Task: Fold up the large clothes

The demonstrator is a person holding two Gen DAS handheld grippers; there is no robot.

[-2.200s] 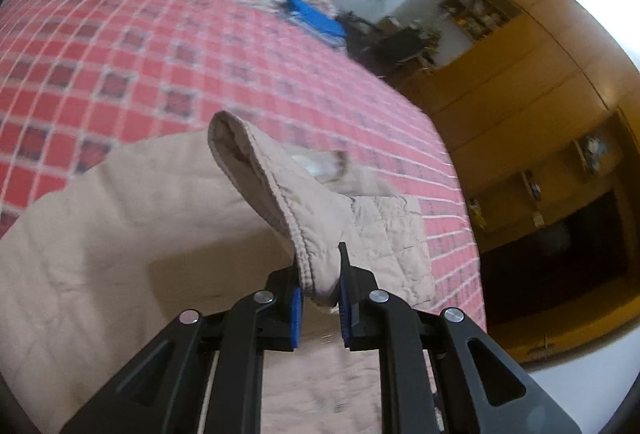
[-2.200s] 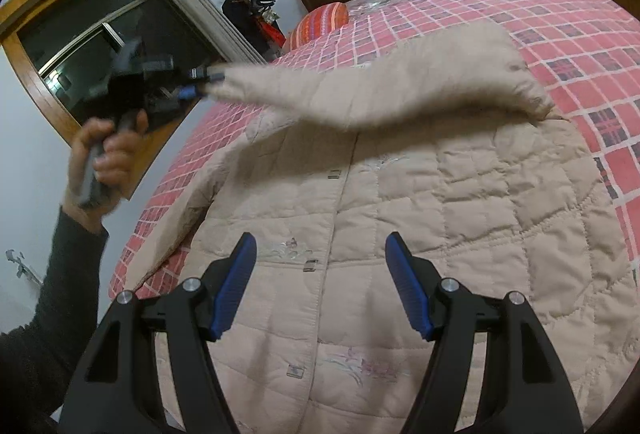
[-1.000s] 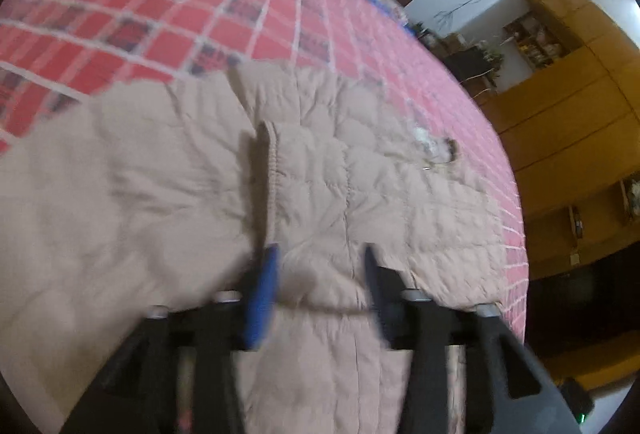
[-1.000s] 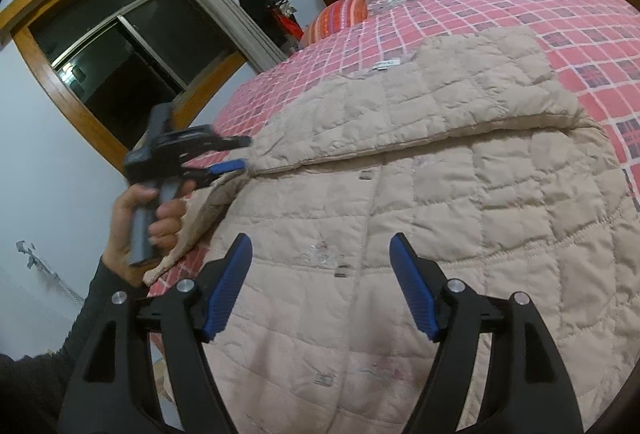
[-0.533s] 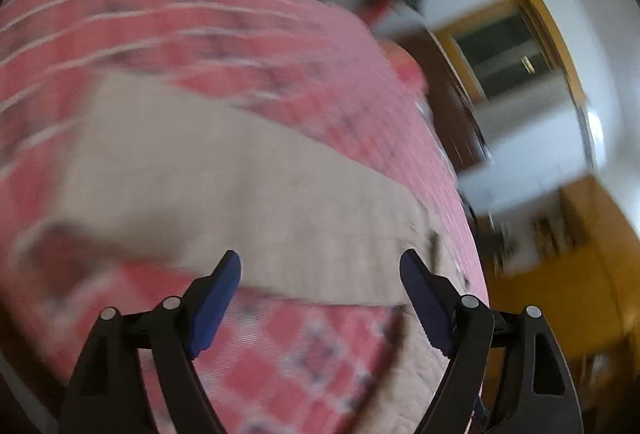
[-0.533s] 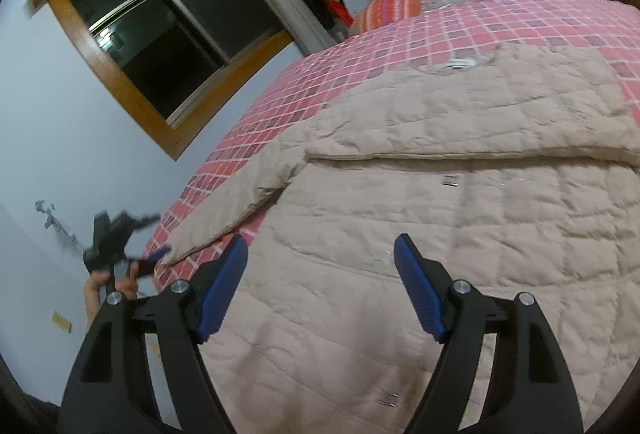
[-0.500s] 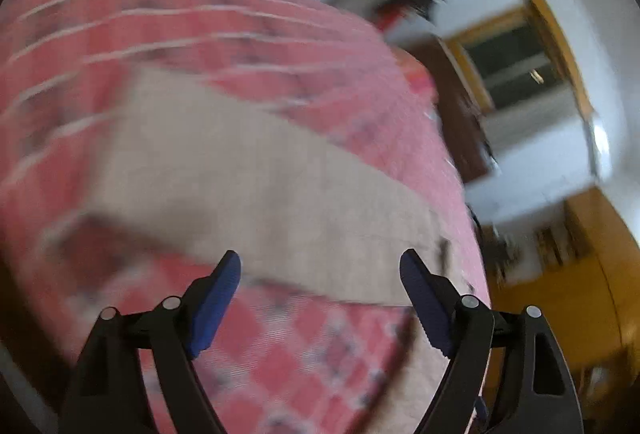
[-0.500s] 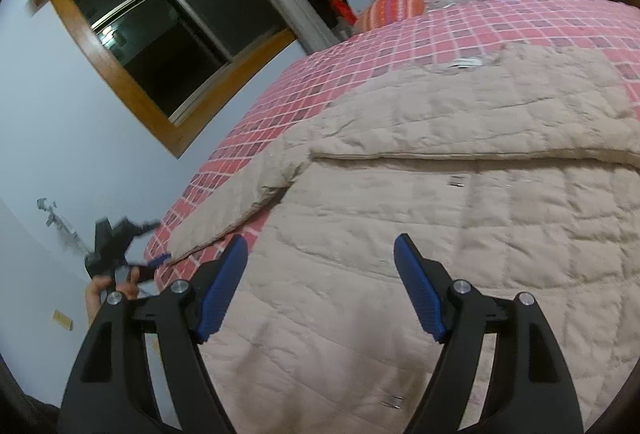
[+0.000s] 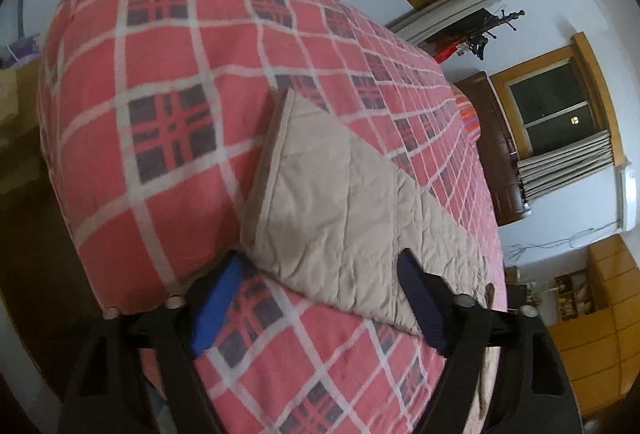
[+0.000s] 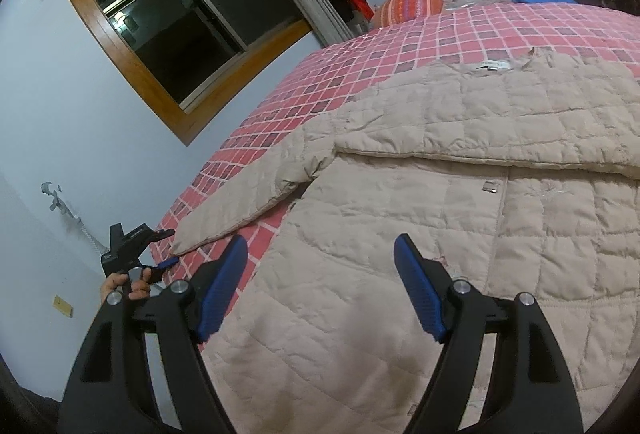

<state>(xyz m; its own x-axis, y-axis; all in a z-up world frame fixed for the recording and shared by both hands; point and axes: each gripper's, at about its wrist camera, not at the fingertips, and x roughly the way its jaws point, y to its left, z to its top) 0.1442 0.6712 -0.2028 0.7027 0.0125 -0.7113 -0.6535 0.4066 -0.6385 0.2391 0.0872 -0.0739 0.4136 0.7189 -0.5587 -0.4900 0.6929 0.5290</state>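
lying flat on red checked bedspread (image 10: 400, 46): beige quilted coat (image 10: 440, 234), puffy stitched squares, left sleeve (image 9: 340, 210) stretched outward. left gripper (image 9: 316, 310) jaws spread around cuff; right gripper (image 10: 320, 286) jaws spread, empty, over hem.

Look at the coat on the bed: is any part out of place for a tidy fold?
Yes. One sleeve of the beige quilted coat sticks straight out over the checked bedspread, unfolded, while the other lies across the chest. The left hand-held gripper waits open at its cuff.

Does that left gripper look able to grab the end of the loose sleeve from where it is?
Probably yes: the left gripper is open, the sleeve cuff lies flat just ahead, nothing between.
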